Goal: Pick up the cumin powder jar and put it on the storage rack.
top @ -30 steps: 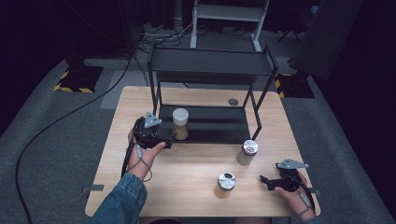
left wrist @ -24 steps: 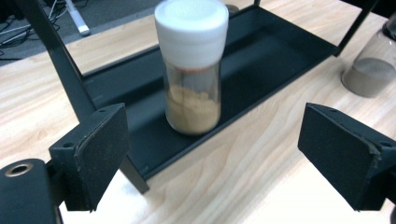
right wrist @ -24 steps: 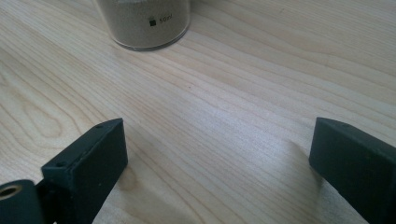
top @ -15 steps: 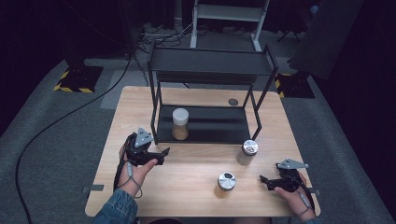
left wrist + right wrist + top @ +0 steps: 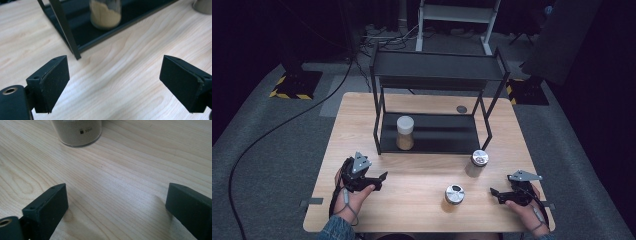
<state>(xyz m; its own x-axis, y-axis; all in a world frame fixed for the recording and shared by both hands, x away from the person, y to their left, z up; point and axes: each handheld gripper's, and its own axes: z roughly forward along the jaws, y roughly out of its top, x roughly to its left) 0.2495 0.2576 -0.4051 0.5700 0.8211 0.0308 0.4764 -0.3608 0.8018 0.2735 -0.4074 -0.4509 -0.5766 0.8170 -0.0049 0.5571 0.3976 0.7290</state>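
Placing jars on the shelf: one jar stands there, both tools, left and right, gape empty; next, likely grasp the near jar on the desk

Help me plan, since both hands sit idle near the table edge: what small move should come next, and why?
Probably ease the right gripper toward the nearest jar. Its jaws stand open and empty, and that jar stands right ahead of them on the table, while one jar already stands on the rack's lower shelf.
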